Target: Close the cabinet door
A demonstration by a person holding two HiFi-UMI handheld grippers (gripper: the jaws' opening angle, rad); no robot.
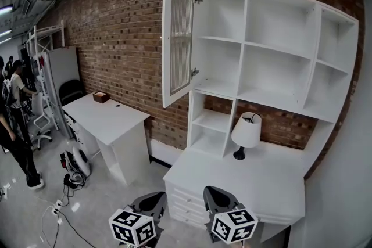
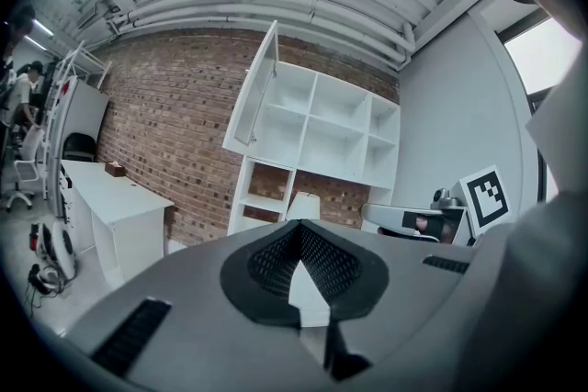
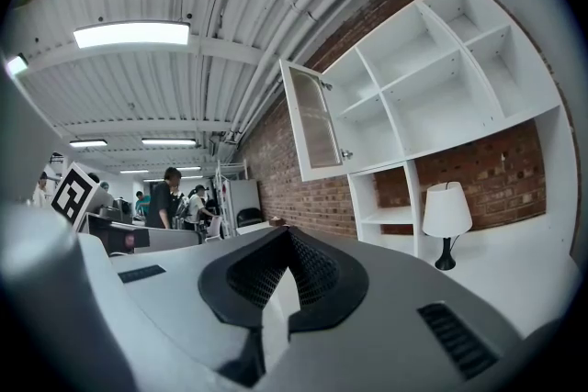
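The white cabinet door (image 1: 177, 38) with its ribbed glass panel stands swung open to the left of the white shelf unit (image 1: 273, 49) on the brick wall. It also shows in the left gripper view (image 2: 260, 87) and the right gripper view (image 3: 314, 119). Both grippers are low at the near edge of the head view, well short of the door. My left gripper (image 1: 152, 200) is shut with nothing in it, its tips meeting (image 2: 299, 229). To its right, my right gripper (image 1: 218, 194) is shut and empty too (image 3: 288, 234). Both point level toward the shelf unit.
A white desk (image 1: 279, 189) with drawers stands under the shelves, and a white lamp (image 1: 246, 132) is on it. A second white table (image 1: 107, 116) with a small brown box (image 1: 101, 97) lies to the left. People (image 1: 14, 119), chairs and floor cables are at far left.
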